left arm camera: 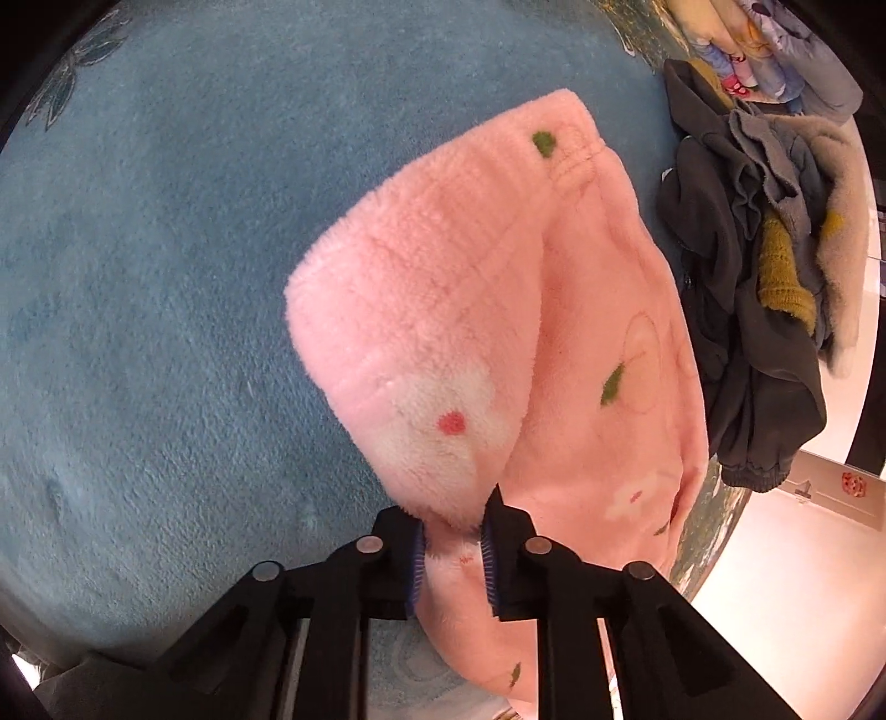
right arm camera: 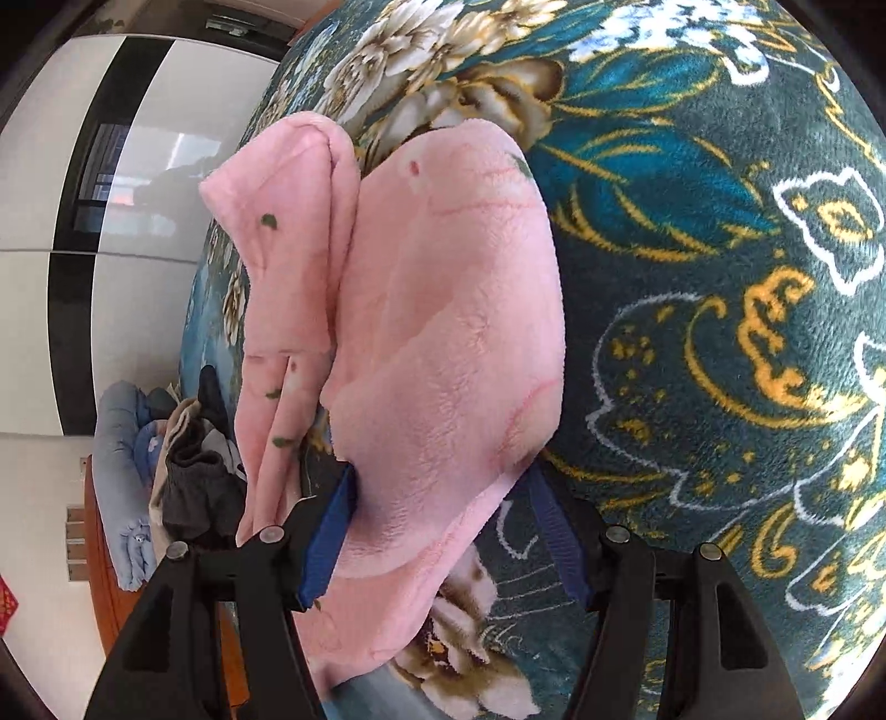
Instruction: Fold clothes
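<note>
A pink fleece garment [left arm camera: 470, 288] with small green leaves and white flowers is doubled over on the blue plush blanket [left arm camera: 166, 249]. My left gripper [left arm camera: 454, 520] is shut on its near corner, with fleece pinched between the blue pads. In the right wrist view the same pink garment [right arm camera: 443, 310] lies on a dark teal floral blanket [right arm camera: 720, 277]. A thick fold of it fills the gap of my right gripper [right arm camera: 443, 487], whose jaws stand wide with both blue pads against the fleece. The fabric hides the fingertips.
A heap of dark grey, mustard and beige clothes [left arm camera: 747, 288] lies at the bed's right edge; it appears as a pile [right arm camera: 194, 471] in the right wrist view. Folded colourful items [left arm camera: 764, 50] sit at the far right. Pale floor [left arm camera: 786, 581] lies beyond the edge, and a mirrored wardrobe [right arm camera: 111, 166] stands behind.
</note>
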`<state>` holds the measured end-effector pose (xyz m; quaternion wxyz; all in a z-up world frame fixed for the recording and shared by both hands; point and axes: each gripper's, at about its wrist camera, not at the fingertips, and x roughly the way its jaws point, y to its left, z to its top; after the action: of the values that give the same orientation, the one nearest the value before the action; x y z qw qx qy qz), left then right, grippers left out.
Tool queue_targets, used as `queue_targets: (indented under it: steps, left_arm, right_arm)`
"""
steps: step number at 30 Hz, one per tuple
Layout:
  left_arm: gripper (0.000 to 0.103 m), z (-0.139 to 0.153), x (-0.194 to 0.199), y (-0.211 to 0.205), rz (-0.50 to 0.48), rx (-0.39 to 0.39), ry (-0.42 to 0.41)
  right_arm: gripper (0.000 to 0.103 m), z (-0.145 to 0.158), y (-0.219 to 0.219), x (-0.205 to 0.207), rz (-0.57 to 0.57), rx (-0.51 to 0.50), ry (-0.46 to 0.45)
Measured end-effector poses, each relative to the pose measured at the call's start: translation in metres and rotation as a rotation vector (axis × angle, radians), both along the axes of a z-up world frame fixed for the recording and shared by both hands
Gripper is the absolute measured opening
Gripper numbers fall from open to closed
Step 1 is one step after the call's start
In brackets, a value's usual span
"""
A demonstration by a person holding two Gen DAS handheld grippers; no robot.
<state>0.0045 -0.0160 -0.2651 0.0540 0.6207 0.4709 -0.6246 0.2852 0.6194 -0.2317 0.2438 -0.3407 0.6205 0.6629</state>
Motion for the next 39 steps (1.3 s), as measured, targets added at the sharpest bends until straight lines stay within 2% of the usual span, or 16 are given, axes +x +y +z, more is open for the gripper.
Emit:
queue_targets:
  steps: [1,3,6,11,16,20,22,26,30,33,34,36,37,38,39]
  left_arm:
    - [0.011,0.003,0.002,-0.001,0.009,0.004,0.014]
    - [0.01,0.01,0.007,-0.005,0.041,0.019,0.05]
    - [0.009,0.024,0.015,-0.014,0.083,0.048,0.103]
    - [0.008,0.065,0.021,-0.031,0.092,0.069,0.198]
    - [0.008,0.12,0.011,-0.055,0.057,0.007,0.324]
    - [0.008,0.143,-0.033,-0.046,-0.048,-0.082,0.372]
    - [0.008,0.14,-0.058,-0.027,-0.112,-0.115,0.375]
    - [0.009,0.123,-0.094,0.01,-0.205,-0.219,0.357]
    - [0.012,0.095,-0.121,0.027,-0.232,-0.254,0.329]
    - [0.012,0.089,-0.141,0.038,-0.304,-0.295,0.322]
    - [0.017,0.088,-0.146,0.041,-0.332,-0.294,0.324]
    - [0.036,0.089,-0.152,0.042,-0.371,-0.252,0.341]
    - [0.053,0.091,-0.151,0.04,-0.373,-0.221,0.365]
    - [0.061,0.094,-0.15,0.037,-0.371,-0.189,0.39]
    - [0.062,0.097,-0.146,0.033,-0.372,-0.155,0.416]
  right_arm:
    - [0.06,-0.002,-0.001,0.0,-0.02,-0.016,0.001]
    - [0.033,-0.004,-0.004,0.0,-0.056,-0.046,0.003]
    - [0.018,0.006,-0.009,-0.005,-0.044,-0.031,0.007]
    - [0.015,0.048,-0.027,-0.014,0.101,0.022,0.049]
    - [0.014,0.095,-0.063,-0.008,0.272,0.003,0.133]
    - [0.014,0.119,-0.047,-0.004,0.236,0.063,0.187]
    - [0.014,0.115,-0.026,-0.01,0.174,0.087,0.156]
    - [0.013,0.083,-0.001,-0.04,0.082,0.039,0.096]
    - [0.012,0.054,-0.005,-0.07,0.087,0.028,0.01]
    - [0.012,0.044,-0.005,-0.083,0.086,0.054,-0.035]
    - [0.012,0.042,-0.002,-0.086,0.078,0.065,-0.05]
    - [0.012,0.038,0.004,-0.089,0.055,0.087,-0.075]
    - [0.012,0.037,0.008,-0.091,0.045,0.098,-0.09]
    - [0.012,0.034,0.01,-0.093,0.038,0.105,-0.109]
    - [0.012,0.031,0.012,-0.094,0.034,0.107,-0.129]
